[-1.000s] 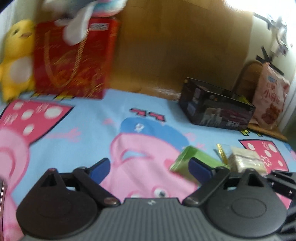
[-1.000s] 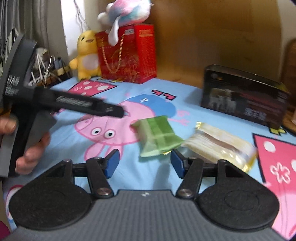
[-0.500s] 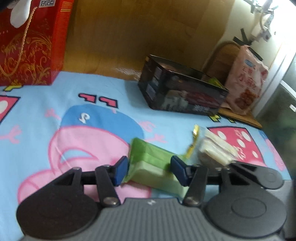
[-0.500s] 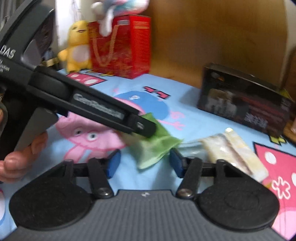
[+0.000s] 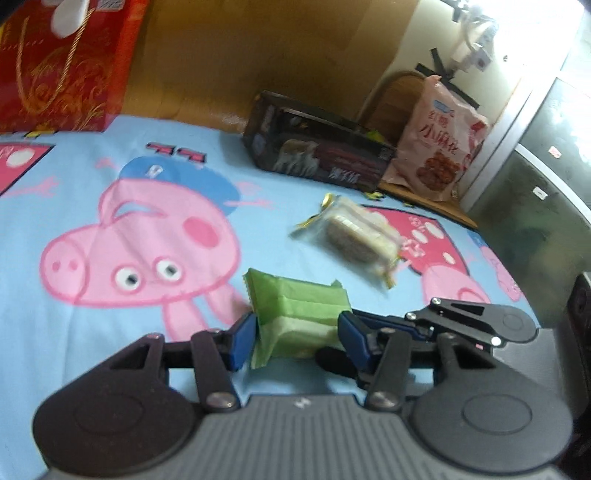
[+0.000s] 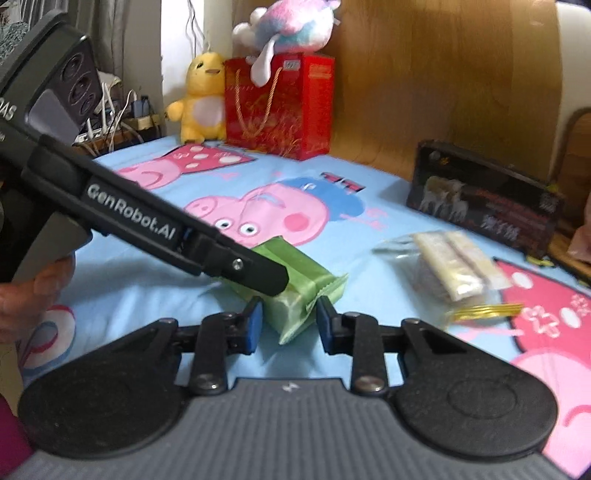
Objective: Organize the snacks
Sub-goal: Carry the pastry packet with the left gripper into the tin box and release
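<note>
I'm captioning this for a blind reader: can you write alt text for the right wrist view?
Both grippers meet at a green snack packet on a cartoon pig bedsheet: the right gripper is closing around it, and the left gripper reaches in from the left. A clear cracker packet lies right.

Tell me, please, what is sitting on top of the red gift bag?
A pink, blue and white plush toy lies on top of the red gift bag, one white limb hanging down its front. The bag's inside is covered, so its contents cannot be seen.
</note>
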Demonstrator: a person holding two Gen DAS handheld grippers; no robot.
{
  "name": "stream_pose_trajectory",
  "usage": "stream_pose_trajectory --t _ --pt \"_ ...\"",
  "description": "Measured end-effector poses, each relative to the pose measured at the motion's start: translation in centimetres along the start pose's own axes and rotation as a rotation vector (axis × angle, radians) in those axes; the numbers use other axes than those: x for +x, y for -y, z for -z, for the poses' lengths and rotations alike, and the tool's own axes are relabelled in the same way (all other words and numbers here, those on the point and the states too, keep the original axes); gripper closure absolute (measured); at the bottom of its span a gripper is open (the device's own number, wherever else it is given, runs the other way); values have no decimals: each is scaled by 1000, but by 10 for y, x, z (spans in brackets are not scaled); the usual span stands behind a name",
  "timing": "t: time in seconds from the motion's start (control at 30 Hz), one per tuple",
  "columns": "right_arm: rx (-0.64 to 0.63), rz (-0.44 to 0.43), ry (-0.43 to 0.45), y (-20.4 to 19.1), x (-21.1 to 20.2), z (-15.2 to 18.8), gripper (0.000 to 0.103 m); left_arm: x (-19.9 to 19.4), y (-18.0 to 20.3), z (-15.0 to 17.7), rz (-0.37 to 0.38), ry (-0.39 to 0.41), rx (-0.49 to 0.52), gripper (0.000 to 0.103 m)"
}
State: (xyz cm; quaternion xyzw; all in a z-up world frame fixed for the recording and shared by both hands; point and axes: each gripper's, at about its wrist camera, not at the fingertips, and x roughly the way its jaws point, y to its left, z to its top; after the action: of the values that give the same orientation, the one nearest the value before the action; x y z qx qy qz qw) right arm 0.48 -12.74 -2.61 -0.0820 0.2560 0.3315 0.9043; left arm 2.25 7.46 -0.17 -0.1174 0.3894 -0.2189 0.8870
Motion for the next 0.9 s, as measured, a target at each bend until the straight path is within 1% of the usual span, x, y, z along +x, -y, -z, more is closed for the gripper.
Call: stream_pose_trajectory --t 0.1,0.23,0.33,0.43,0.57,0.7,0.8,0.87,0.9 --pt "34 33 62 21 -8 -15 69 1 14 -24 12 24 33 54" --pt "63 89 131 54 -13 -39 69 10 42 -69 17 64 108 54" --pt "72 131 169 83 -12 -57 69 24 61 -104 22 82 157 54" --pt "117 148 189 118 1 -76 69 46 74 -142 28 97 185 54" --pt "172 165 204 159 30 -93 69 83 70 -185 43 92 165 54" --pt "209 158 189 188 64 -102 70 121 55 -215 35 81 118 54" --pt "216 157 171 199 88 -104 69 143 44 -224 9 72 87 54" --pt "217 166 161 202 100 -102 66 155 38 -227 -21 68 77 54" --pt "206 179 160 202 103 -100 65 160 36 -228 -40 67 79 51"
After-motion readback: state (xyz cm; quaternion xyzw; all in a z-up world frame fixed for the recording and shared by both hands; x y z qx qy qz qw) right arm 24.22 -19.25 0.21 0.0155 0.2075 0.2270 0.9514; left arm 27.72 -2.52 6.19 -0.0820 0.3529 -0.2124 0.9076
